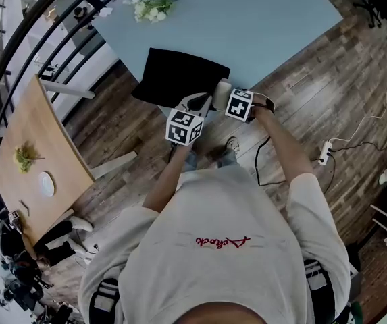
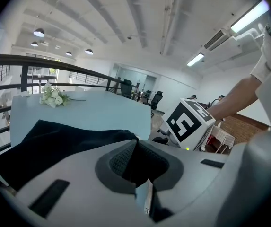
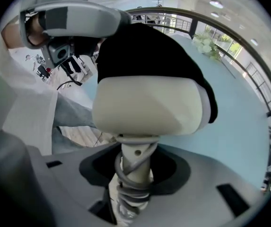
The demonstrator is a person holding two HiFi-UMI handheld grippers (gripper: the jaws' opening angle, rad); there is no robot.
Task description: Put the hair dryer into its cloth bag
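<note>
The black cloth bag (image 1: 179, 76) lies at the near edge of the light blue table (image 1: 261, 25). My left gripper (image 1: 196, 103) is shut on the bag's near edge; in the left gripper view the dark cloth (image 2: 55, 141) runs into its closed jaws (image 2: 136, 162). The cream hair dryer (image 3: 149, 105) is held by its handle, which has the grey cord (image 3: 130, 183) wound around it, in my right gripper (image 3: 135, 174). The dryer's head sits right at the bag's black cloth (image 3: 144, 51). In the head view the dryer (image 1: 221, 92) shows between the two marker cubes.
A sprig of white flowers (image 1: 151, 7) lies at the table's far side. A dark railing (image 1: 38, 25) curves along the left. A wooden table (image 1: 34, 160) stands to the left on the plank floor, and a white power strip with its cable (image 1: 325, 152) lies to the right.
</note>
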